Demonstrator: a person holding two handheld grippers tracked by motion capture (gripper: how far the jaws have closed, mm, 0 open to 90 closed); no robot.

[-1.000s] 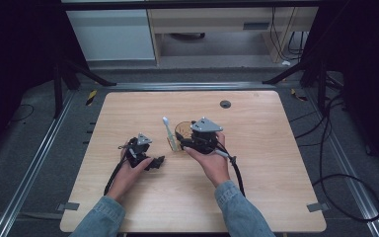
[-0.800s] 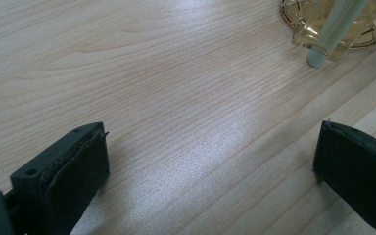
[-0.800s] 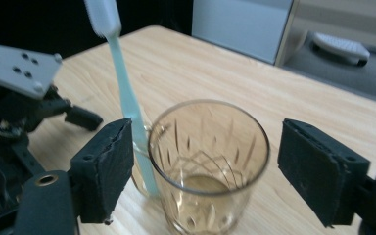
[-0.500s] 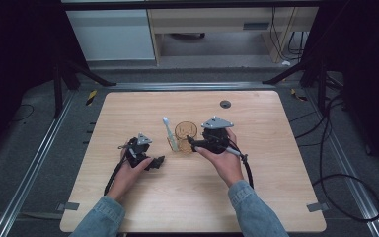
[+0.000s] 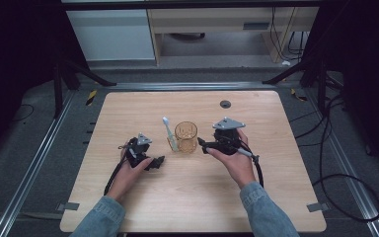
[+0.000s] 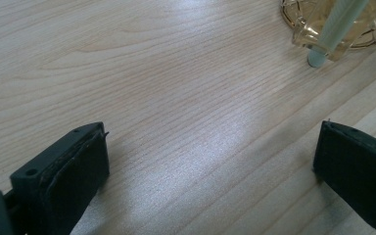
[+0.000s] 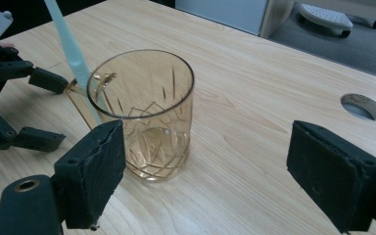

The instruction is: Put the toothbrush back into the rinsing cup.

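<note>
An amber cut-glass cup [image 5: 186, 137] stands upright near the table's middle. A pale toothbrush [image 5: 169, 133] leans against its left side, handle end on the wood. My right gripper [image 5: 202, 144] is just right of the cup, and its jaws have just been opening. In the right gripper view the cup [image 7: 144, 112] stands ahead of the left jaw, apart from it, and my right gripper [image 7: 220, 166] is open with only wood between its jaws. My left gripper [image 5: 158, 163] lies open on the table left of the cup. In the left gripper view my left gripper [image 6: 210, 161] has bare table between its jaws, with the cup's base [image 6: 333, 24] far ahead.
A round hole [image 5: 225, 104] is cut in the tabletop behind the cup. The wooden table [image 5: 276, 197] has free room at the front and right. Cabinets [image 5: 113, 34] stand beyond the far edge; cables [image 5: 335, 163] trail on the floor at the right.
My right gripper has drawn away from the cup to the right and its jaws have opened wider. The cup and toothbrush stay put. The left gripper has not moved.
</note>
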